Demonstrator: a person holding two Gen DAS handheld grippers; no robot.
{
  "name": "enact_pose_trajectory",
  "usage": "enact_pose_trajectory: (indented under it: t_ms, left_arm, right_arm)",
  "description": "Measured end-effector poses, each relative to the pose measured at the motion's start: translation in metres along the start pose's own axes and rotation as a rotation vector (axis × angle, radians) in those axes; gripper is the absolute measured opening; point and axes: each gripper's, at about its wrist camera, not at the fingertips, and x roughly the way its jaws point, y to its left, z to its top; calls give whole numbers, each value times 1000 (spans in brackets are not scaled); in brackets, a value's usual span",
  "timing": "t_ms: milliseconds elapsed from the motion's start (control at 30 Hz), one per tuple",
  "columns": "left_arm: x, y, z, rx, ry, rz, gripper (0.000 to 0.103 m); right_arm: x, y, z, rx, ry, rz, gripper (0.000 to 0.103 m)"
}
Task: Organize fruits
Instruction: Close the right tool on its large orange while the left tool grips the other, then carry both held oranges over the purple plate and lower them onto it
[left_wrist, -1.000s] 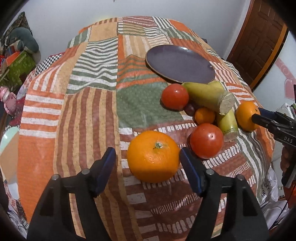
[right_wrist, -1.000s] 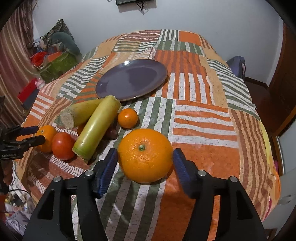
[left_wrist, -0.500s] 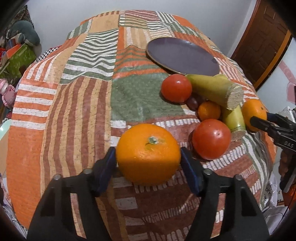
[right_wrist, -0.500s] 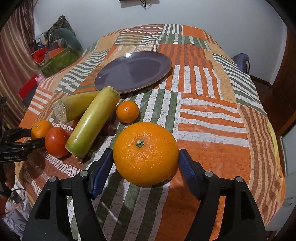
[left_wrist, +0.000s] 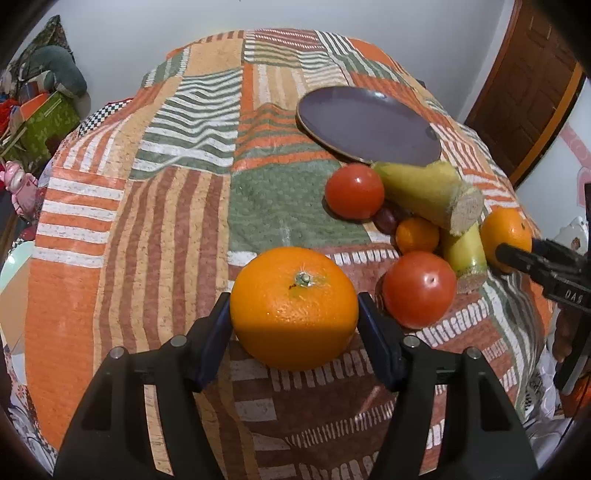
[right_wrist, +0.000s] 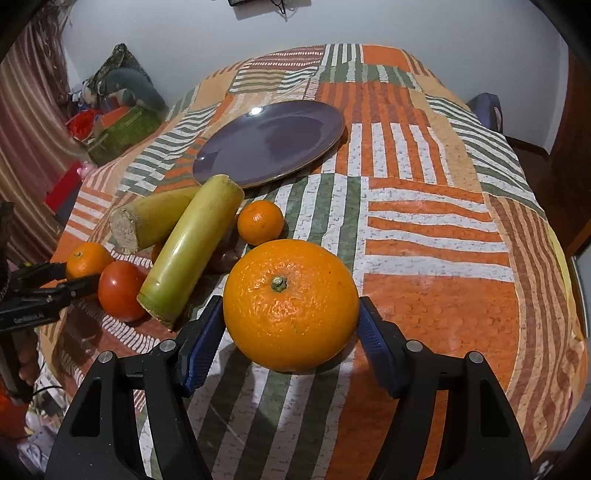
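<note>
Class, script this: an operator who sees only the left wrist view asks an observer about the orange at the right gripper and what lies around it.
Operator: Is that orange really between the right jaws?
Observer: Yes. The right gripper has the large orange between both blue pads, with the jaws closing on it.
Operator: What lies on its far side?
Observer: Only patchwork cloth. The other fruit is all on its left.

Plain white walls (right_wrist: 369, 26) all round, kinda dim lighting. Brown wooden door (left_wrist: 524, 96) off to the right. Patchwork bedspread (right_wrist: 424, 229) in orange, green and white stripes. Striped curtain (right_wrist: 26, 122) on the left, with a cluttered green box (right_wrist: 122, 129) in the corner.
</note>
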Motion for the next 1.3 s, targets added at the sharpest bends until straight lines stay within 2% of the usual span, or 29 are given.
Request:
enact_pose_trajectory:
  t_ms: [200,633,1067,1300]
  left_arm:
    - [-18,4,17,-13,-61,1,65]
    - [-47,-10,65,-10,-204,-22,65]
    - [-30,-8,122,-39,-249,-22,65]
    - [-14,-14,151,-14,-260,-24,65]
  right_arm:
    - [-9,5,10,-13,-34,3,67]
    - [-31,5,60,-63,-176,-16,67]
    - [-30,2,108,-90,-280,-24,67]
    - [-11,0,126,-111,-288,-32,67]
